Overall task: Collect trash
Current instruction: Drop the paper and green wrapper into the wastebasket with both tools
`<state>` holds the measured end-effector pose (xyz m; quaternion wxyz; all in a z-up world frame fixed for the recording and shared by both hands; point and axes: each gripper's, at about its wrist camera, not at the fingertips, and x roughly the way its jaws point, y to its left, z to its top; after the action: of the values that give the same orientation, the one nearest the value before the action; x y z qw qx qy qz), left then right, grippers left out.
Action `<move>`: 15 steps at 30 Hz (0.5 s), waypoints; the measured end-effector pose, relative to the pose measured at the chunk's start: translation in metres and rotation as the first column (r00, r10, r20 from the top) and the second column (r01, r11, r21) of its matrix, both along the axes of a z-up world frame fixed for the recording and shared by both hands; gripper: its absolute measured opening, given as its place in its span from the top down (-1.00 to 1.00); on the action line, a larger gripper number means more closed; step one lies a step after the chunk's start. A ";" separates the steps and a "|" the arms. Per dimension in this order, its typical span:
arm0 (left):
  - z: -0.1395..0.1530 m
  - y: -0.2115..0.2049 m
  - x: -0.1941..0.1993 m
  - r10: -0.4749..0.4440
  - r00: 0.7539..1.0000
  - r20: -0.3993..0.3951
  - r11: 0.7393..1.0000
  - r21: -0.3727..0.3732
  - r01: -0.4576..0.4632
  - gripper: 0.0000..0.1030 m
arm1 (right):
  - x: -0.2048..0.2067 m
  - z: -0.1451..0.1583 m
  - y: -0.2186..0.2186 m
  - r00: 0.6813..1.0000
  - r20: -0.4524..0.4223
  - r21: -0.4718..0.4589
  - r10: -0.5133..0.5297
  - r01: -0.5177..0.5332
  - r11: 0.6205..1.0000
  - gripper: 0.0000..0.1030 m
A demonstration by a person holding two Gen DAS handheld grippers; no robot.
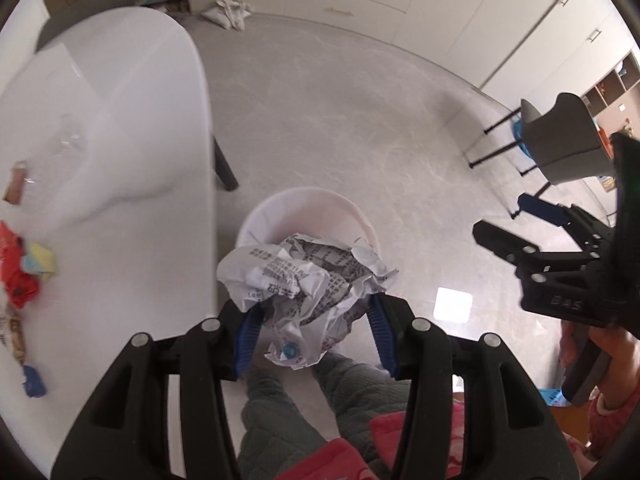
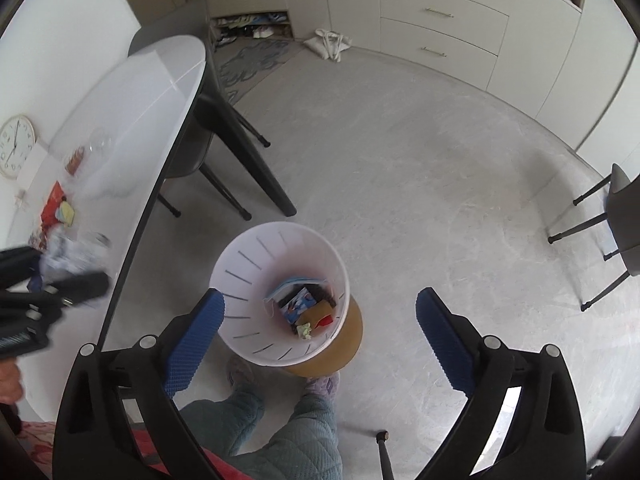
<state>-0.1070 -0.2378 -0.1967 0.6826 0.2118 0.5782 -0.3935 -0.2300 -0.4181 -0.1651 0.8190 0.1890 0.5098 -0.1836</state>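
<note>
Blue pads (image 1: 248, 334) of the left claw (image 1: 314, 328) are pinching a crumpled sheet of printed paper (image 1: 304, 280), which is hanging directly above the white bin (image 1: 308, 208) standing on the floor (image 1: 360, 120). From the right wrist view, the right claw (image 2: 320, 340) is hovering spread wide over the same bin (image 2: 240, 264), gripping nothing; its pads (image 2: 442, 340) are standing well apart on either side of the bin's mouth. Inside the bin are lying a blue-edged mask (image 2: 294, 284), a small printed packet (image 2: 300, 304), a brown card piece (image 2: 316, 312) and a red scrap (image 2: 325, 321). The bin is standing just beside the edge of the white tabletop (image 1: 140, 140), on which more trash is lying: a red wrapper (image 1: 16, 276), a yellow scrap (image 1: 40, 262), a blue scrap (image 1: 34, 380) and a clear plastic bottle (image 1: 60, 148), blurred. In the left wrist view the right claw (image 1: 508, 232) is appearing at the right edge, held in the person's hand (image 1: 612, 360). The person's legs in green quilted trousers (image 2: 288, 432) and slippers (image 2: 324, 384) are standing just behind the bin. A grey chair (image 1: 568, 140) is standing well apart on the floor, and a white bag (image 2: 330, 42) is lying near the cabinets (image 2: 440, 12).
</note>
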 end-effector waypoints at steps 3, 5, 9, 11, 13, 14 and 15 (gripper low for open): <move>-0.016 -0.016 -0.008 -0.009 1.000 -0.012 0.999 0.044 0.009 -0.39 | -0.007 0.004 -0.009 1.000 0.007 0.002 -0.006 0.005 1.000 -0.87; -0.019 -0.022 -0.013 -0.010 1.000 0.012 0.998 0.057 0.009 -0.57 | -0.009 0.002 -0.013 1.000 0.003 -0.002 -0.007 0.007 1.000 -0.87; -0.010 -0.024 -0.022 -0.027 0.999 0.037 0.998 0.049 0.025 -0.80 | -0.010 -0.001 -0.017 1.000 -0.004 0.011 -0.010 0.010 1.000 -0.87; -0.003 -0.021 -0.021 -0.032 0.997 0.064 0.999 0.042 0.030 -0.85 | -0.010 0.001 -0.018 1.000 -0.001 0.017 -0.009 0.009 1.000 -0.87; 0.003 -0.016 -0.019 -0.033 0.997 0.076 0.999 0.034 0.031 -0.85 | -0.008 0.002 -0.017 1.000 0.007 0.016 -0.006 0.006 1.000 -0.87; 0.005 -0.015 -0.018 -0.031 0.996 0.078 0.999 0.031 0.029 -0.85 | -0.007 0.003 -0.017 1.000 0.010 0.016 -0.004 0.003 1.000 -0.87; 0.007 -0.014 -0.017 -0.028 0.996 0.080 0.999 0.029 0.025 -0.85 | -0.007 0.004 -0.015 1.000 0.012 0.015 -0.001 0.001 1.000 -0.87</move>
<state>-0.1235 -0.2522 -0.1898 0.6971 0.2446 0.5527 -0.3856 -0.2370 -0.4334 -0.1610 0.8205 0.1966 0.5060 -0.1791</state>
